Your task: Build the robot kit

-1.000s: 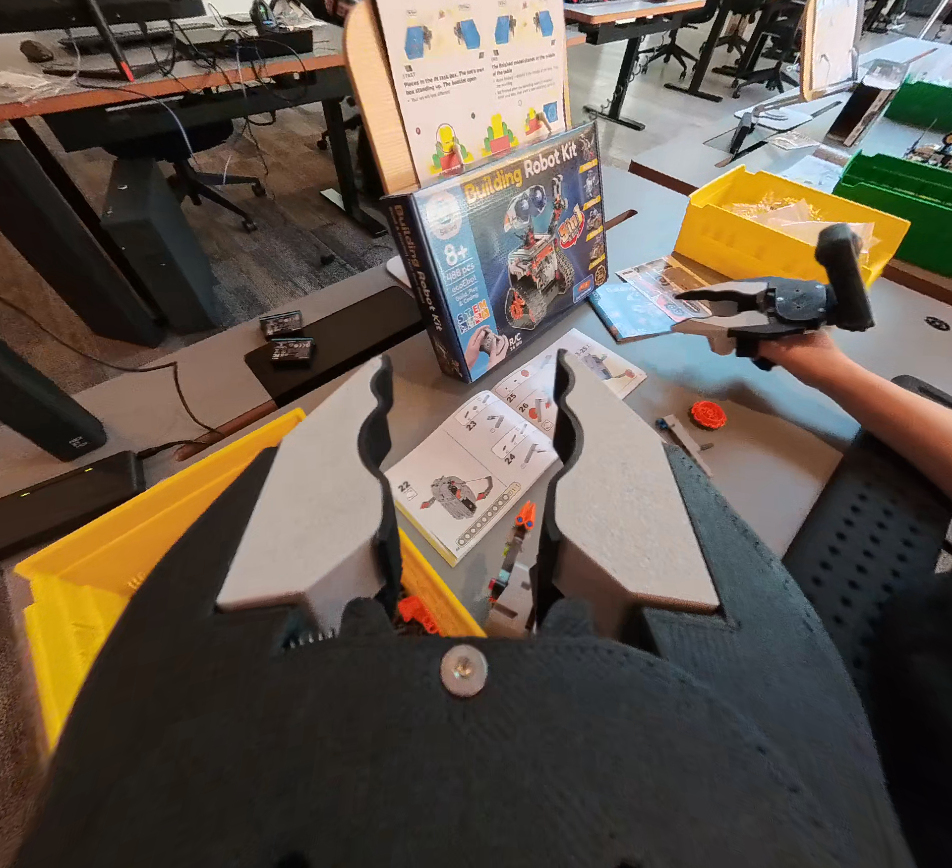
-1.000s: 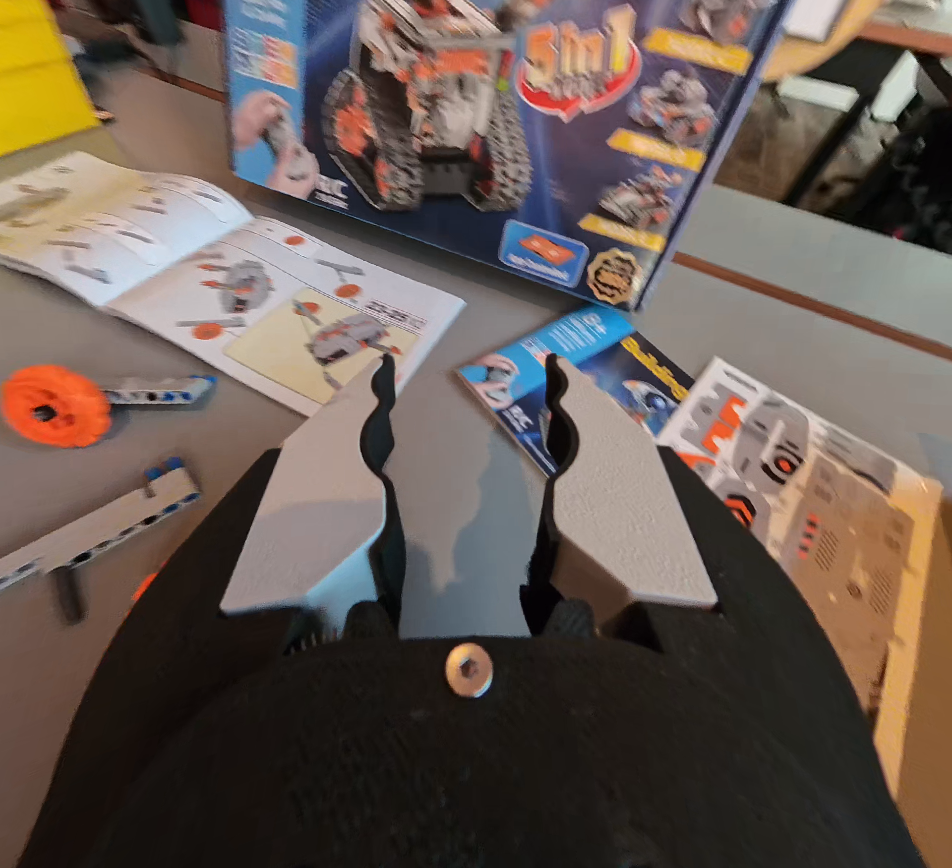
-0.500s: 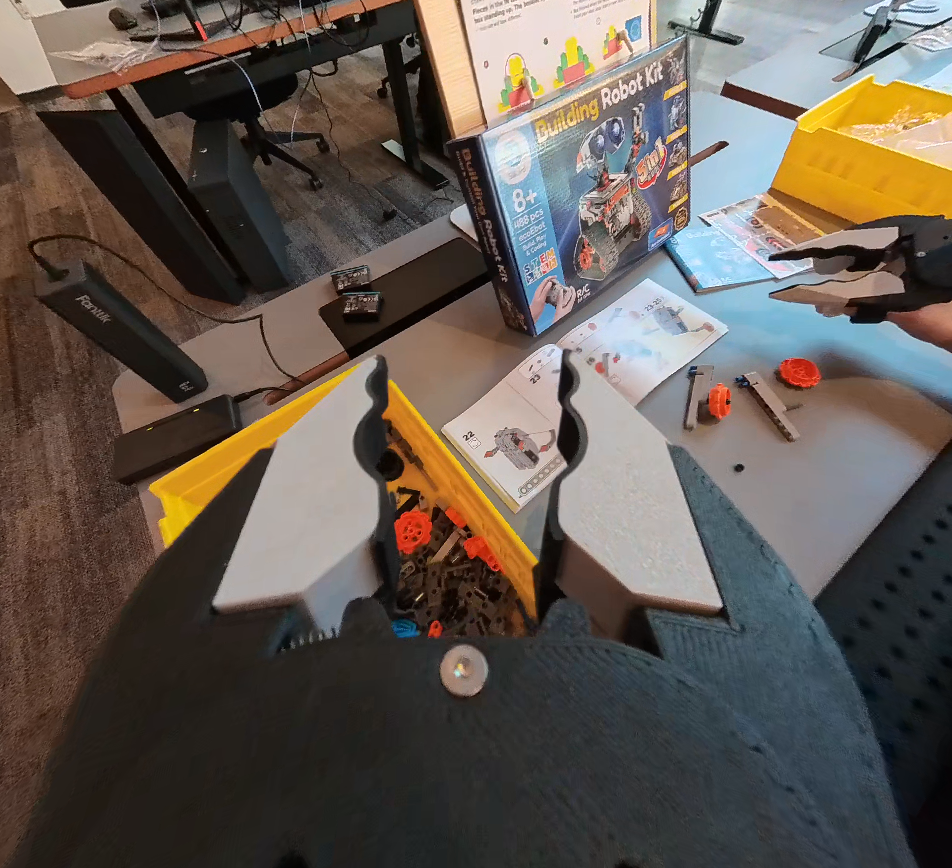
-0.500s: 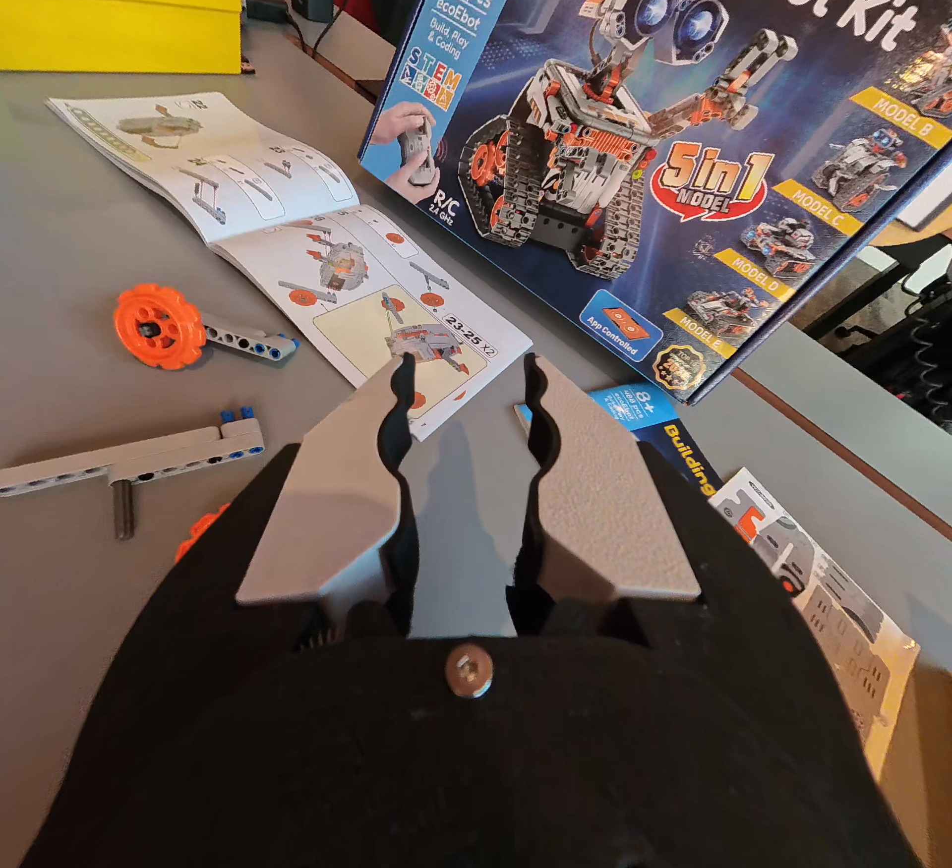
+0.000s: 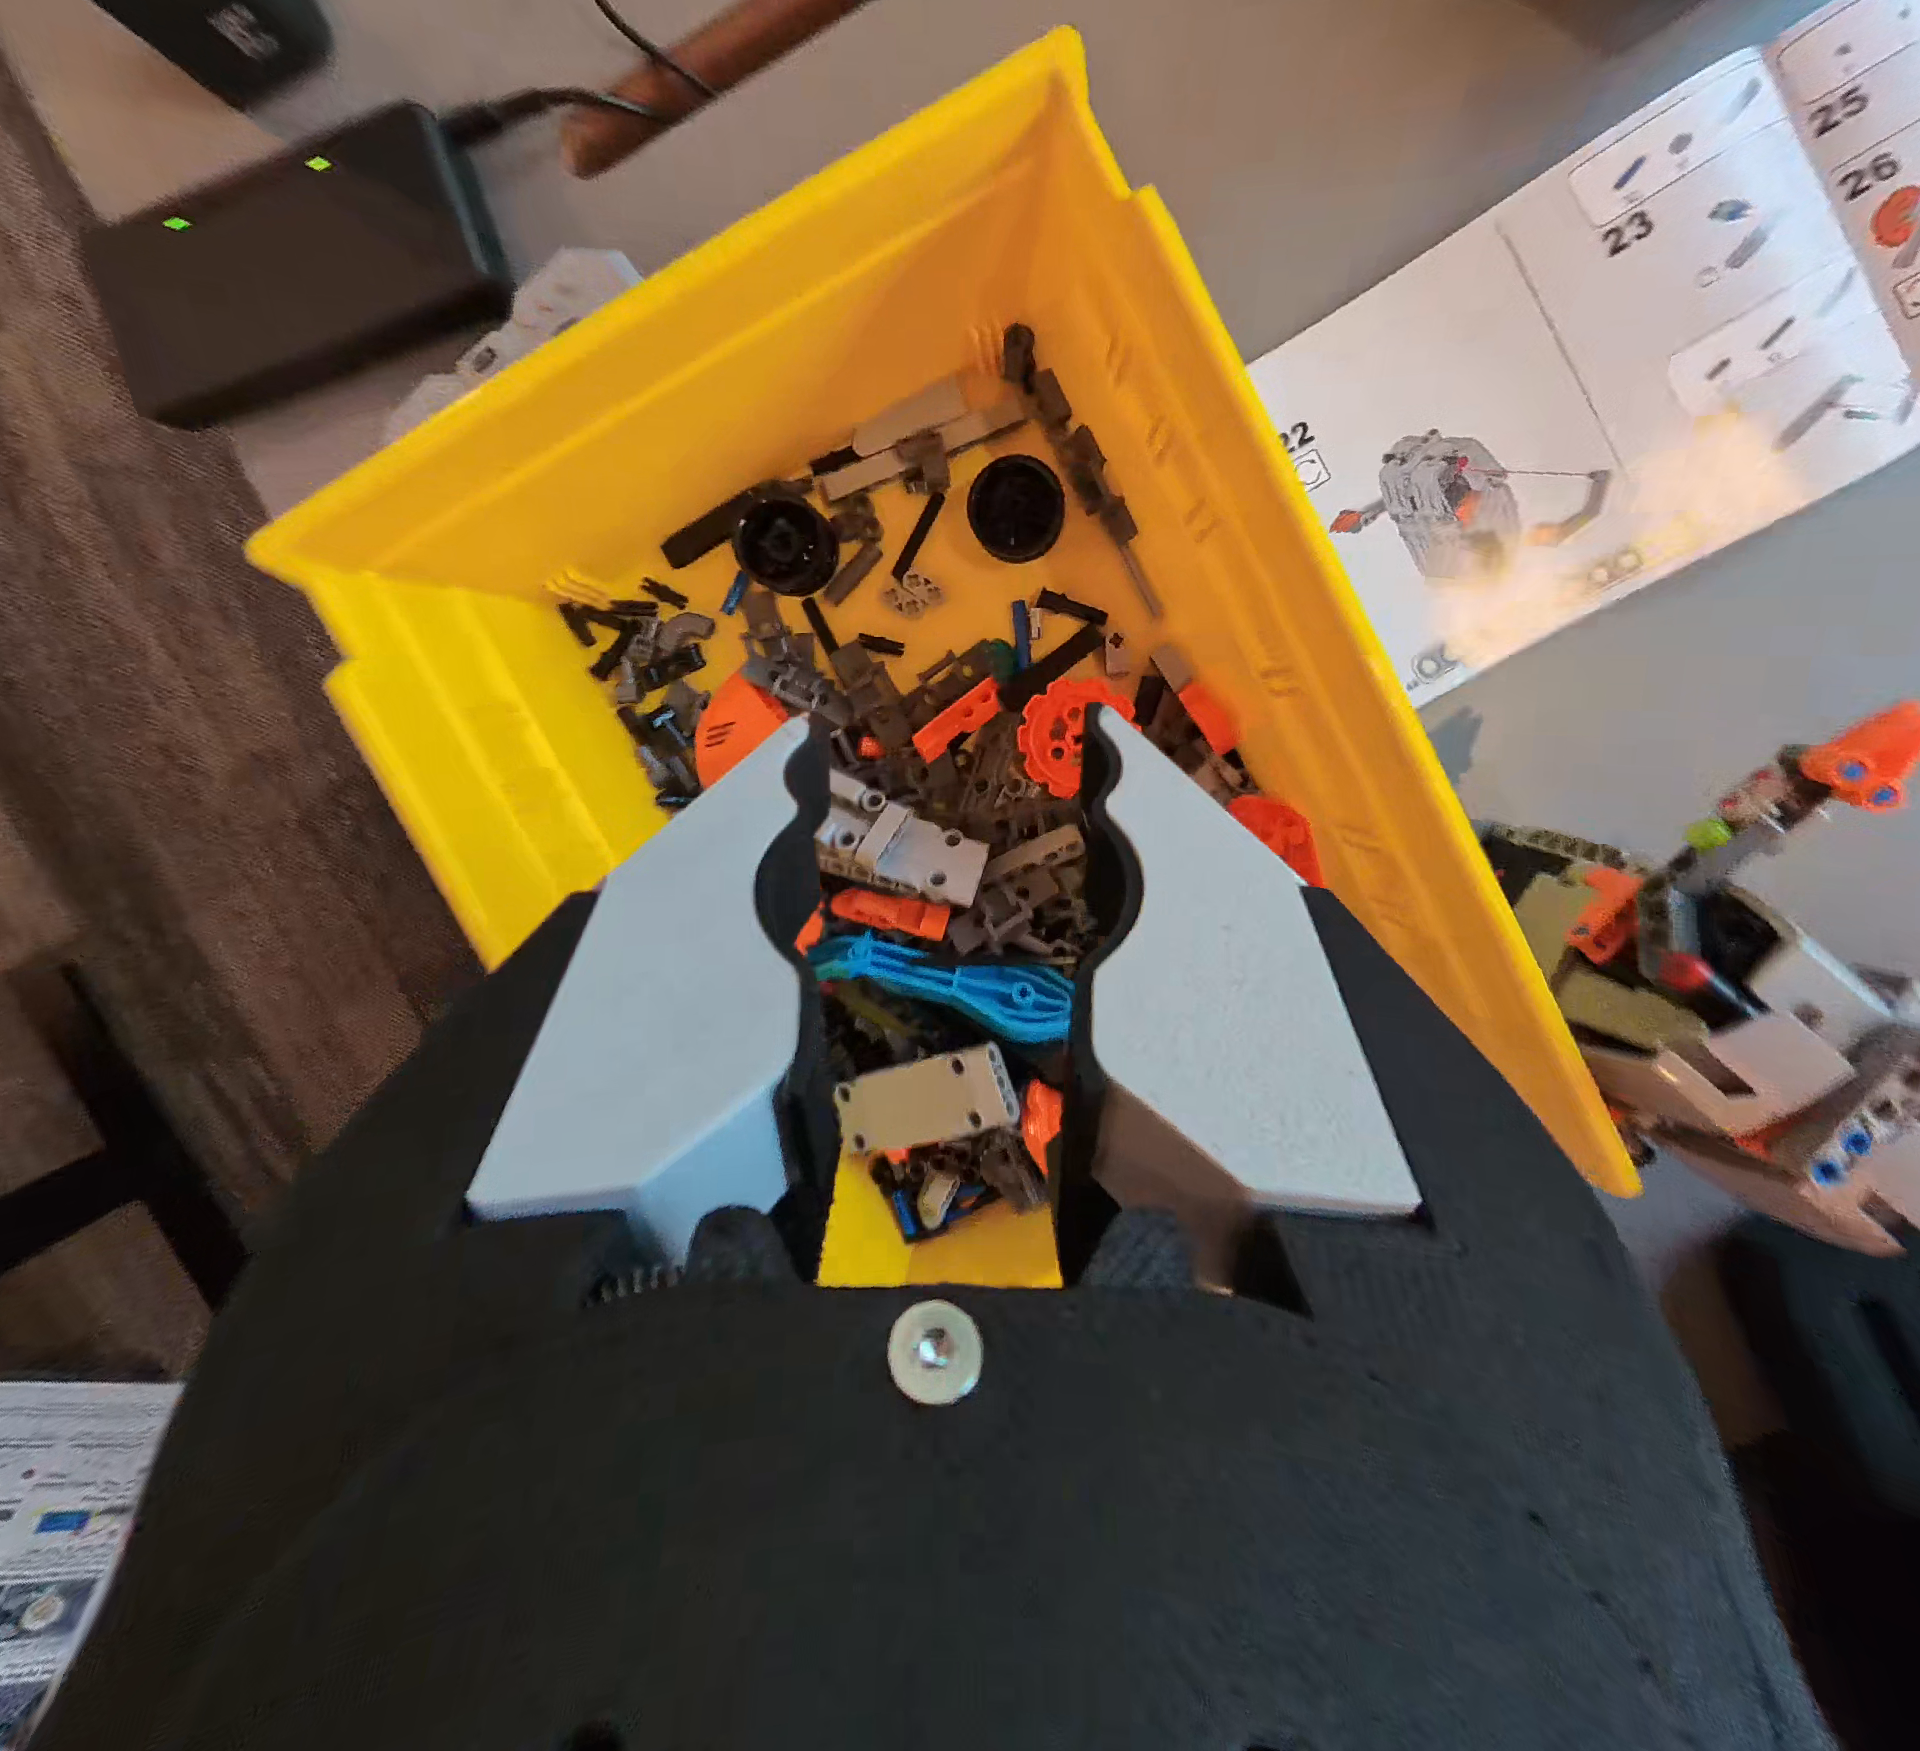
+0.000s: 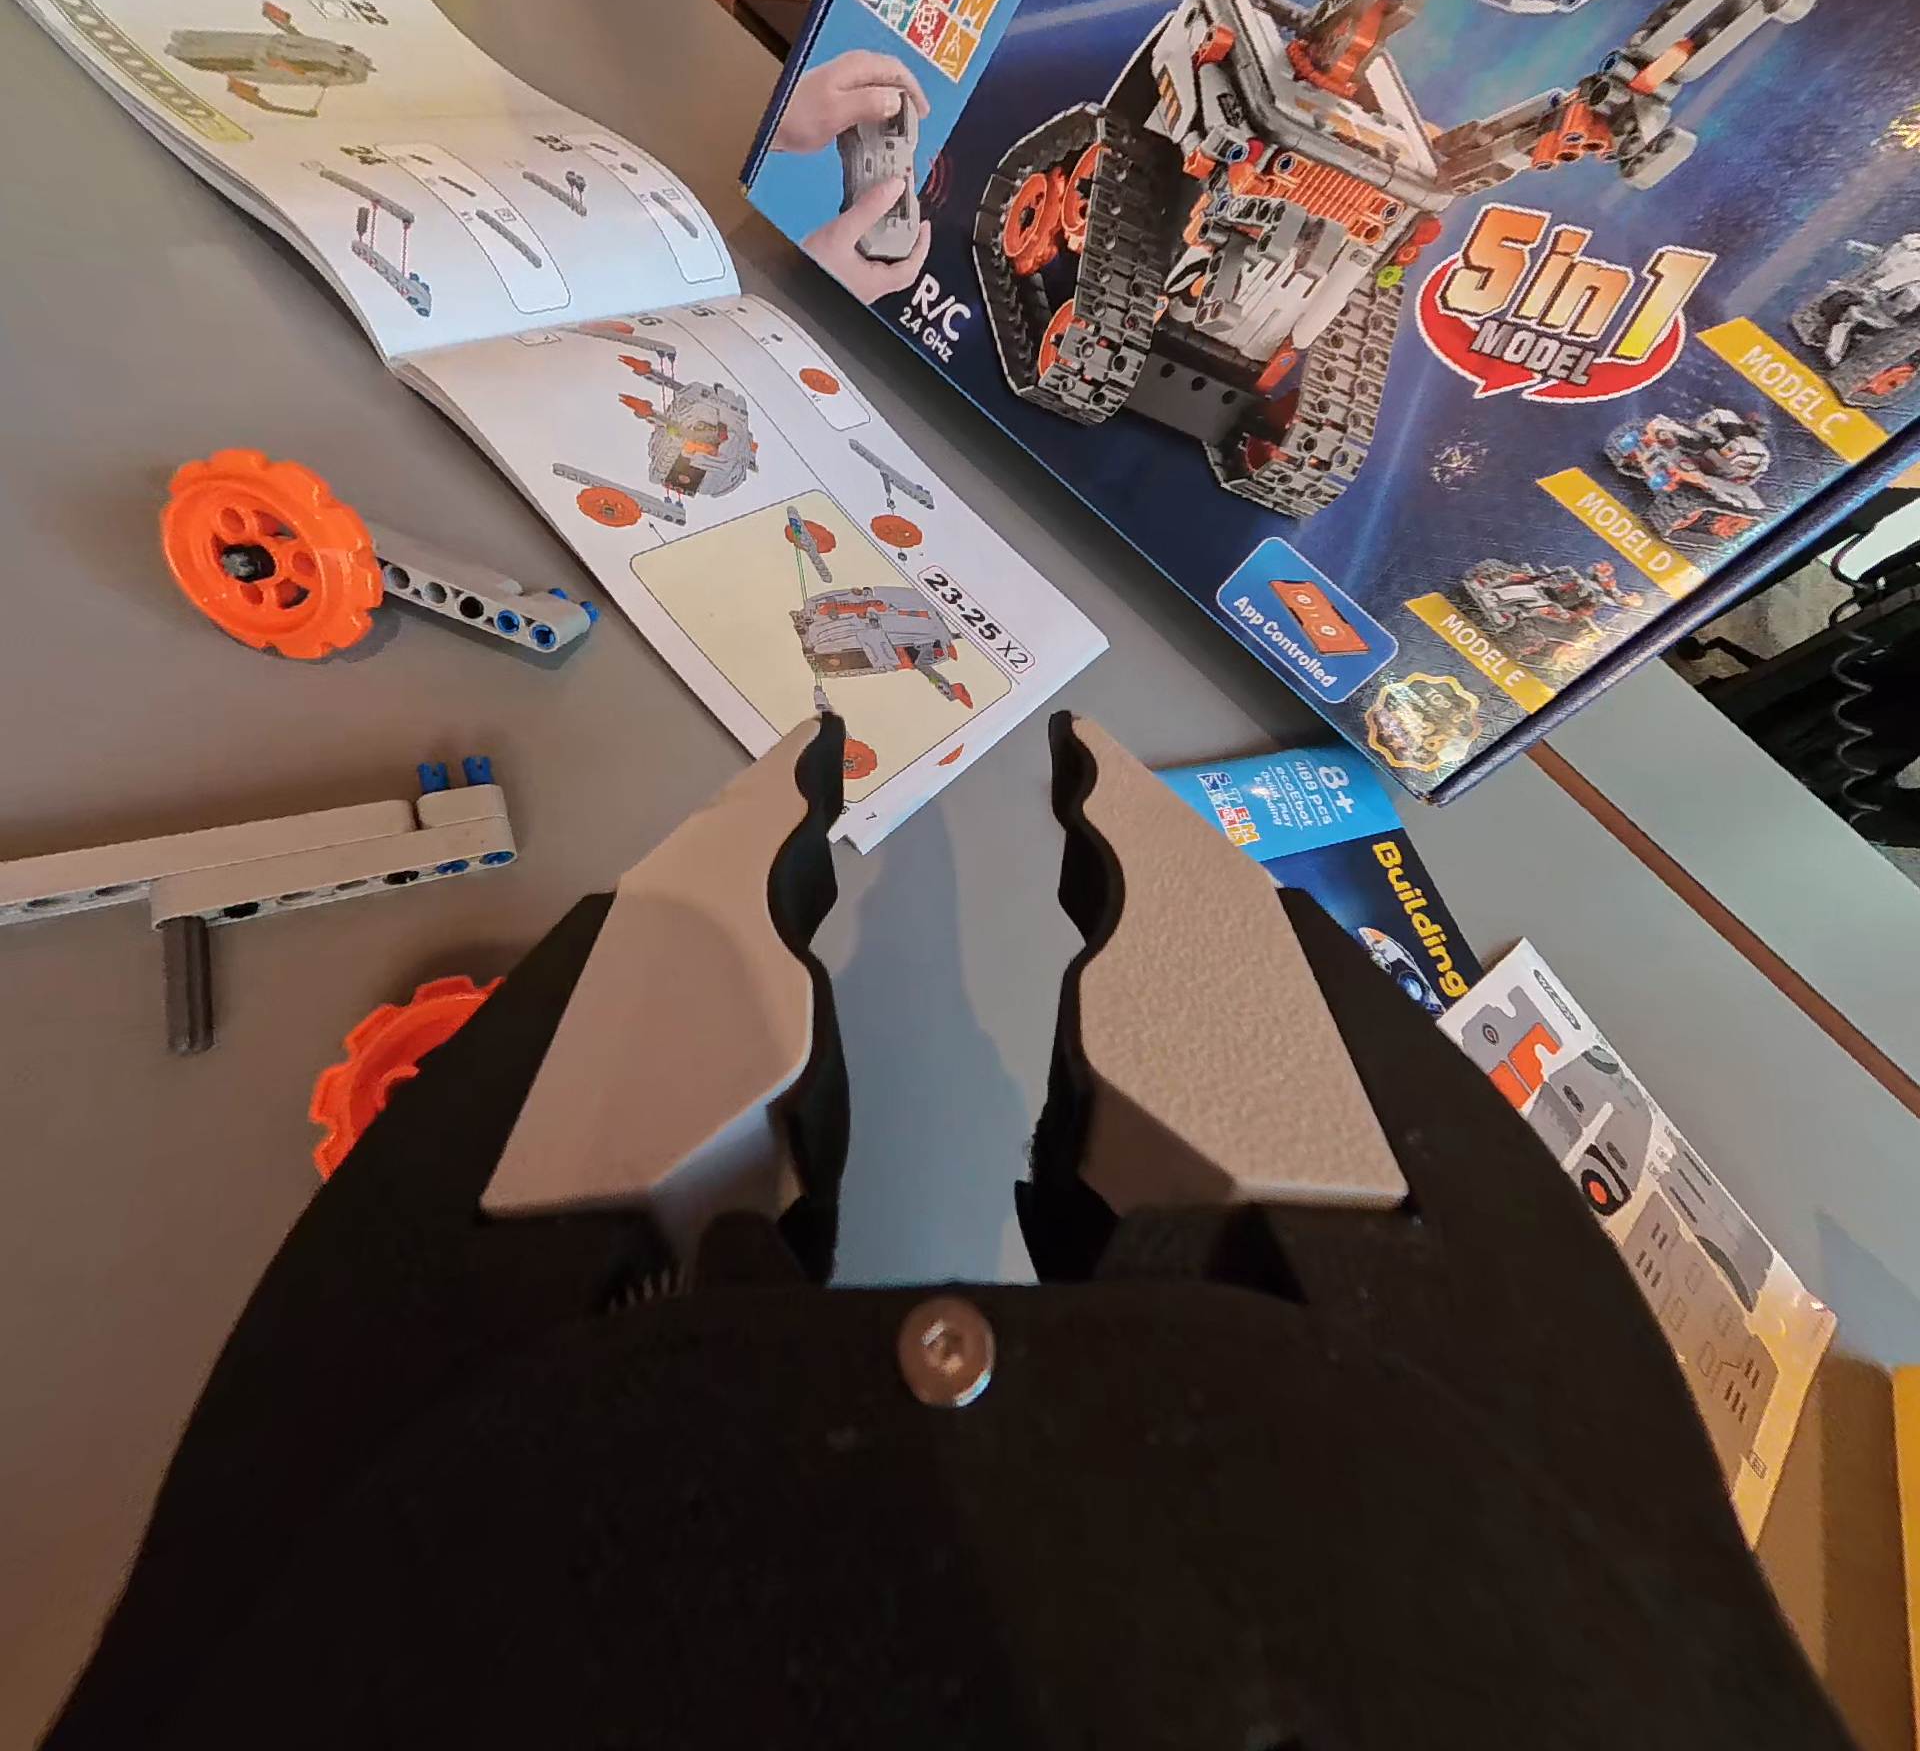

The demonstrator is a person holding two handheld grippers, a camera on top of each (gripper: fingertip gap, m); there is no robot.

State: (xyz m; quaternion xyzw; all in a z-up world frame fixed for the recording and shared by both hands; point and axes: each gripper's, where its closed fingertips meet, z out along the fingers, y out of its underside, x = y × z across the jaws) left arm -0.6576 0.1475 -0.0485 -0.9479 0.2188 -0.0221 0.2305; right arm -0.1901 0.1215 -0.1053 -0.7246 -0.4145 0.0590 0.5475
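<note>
Building-kit pieces lie heaped in the yellow bin straight beneath my left claw, which hangs spread and empty above the pile. By my judgement they are light, hard, slick plastic, small enough to slip, so I would pinch a flat grey block across its broad faces. I count 2 black wheels at the far end and 1 blue bundle mid-heap; the small pieces are too many to count. A half-built model sits just beside the bin.

My right claw is spread too, gripping nothing, over bare grey table near 1 open instruction booklet. Left of it lie 2 orange wheels and 2 grey beams; 1 kit box stands behind.
</note>
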